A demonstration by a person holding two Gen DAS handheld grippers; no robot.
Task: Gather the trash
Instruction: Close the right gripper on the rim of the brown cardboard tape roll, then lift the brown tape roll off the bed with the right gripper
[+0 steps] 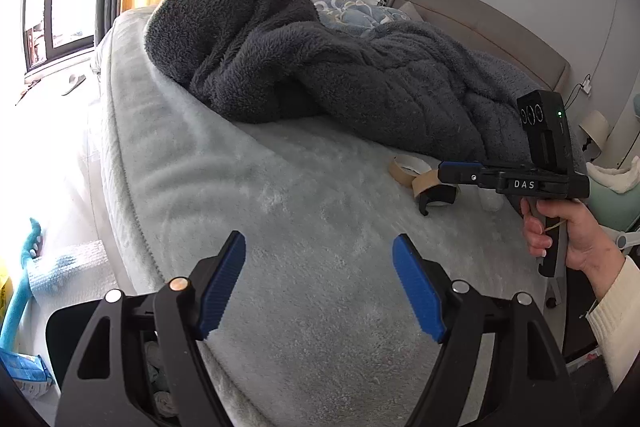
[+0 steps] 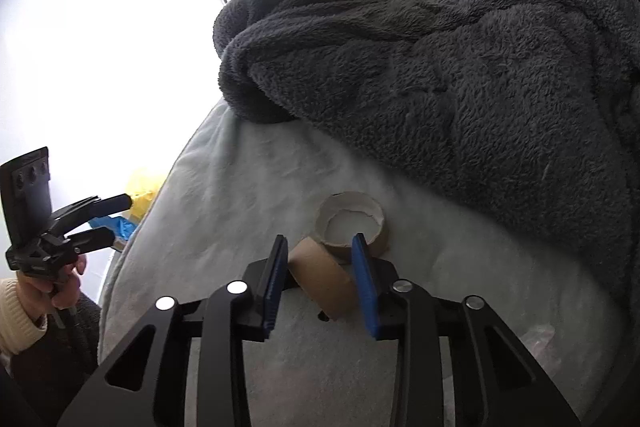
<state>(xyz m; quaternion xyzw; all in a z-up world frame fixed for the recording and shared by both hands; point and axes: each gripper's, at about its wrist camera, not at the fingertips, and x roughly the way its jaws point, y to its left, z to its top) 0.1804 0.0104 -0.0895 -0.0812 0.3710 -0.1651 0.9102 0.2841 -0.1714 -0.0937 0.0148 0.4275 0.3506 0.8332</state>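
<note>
A pale fleece-covered bed (image 1: 280, 195) carries a heaped dark blanket (image 1: 320, 67) beside a bright window (image 1: 48, 7). The right hand-held gripper (image 2: 320, 283) grasps a cardboard tube (image 2: 320, 281) by a tape core (image 2: 352, 223); the left hand-held gripper (image 1: 320, 283) is released.

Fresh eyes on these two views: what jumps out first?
The big rumpled dark grey fleece blanket heaped across the pale bed cover. In front of it, the right gripper closes around a brown cardboard tube beside a torn tape-roll core; the left gripper hangs open, empty.
</note>
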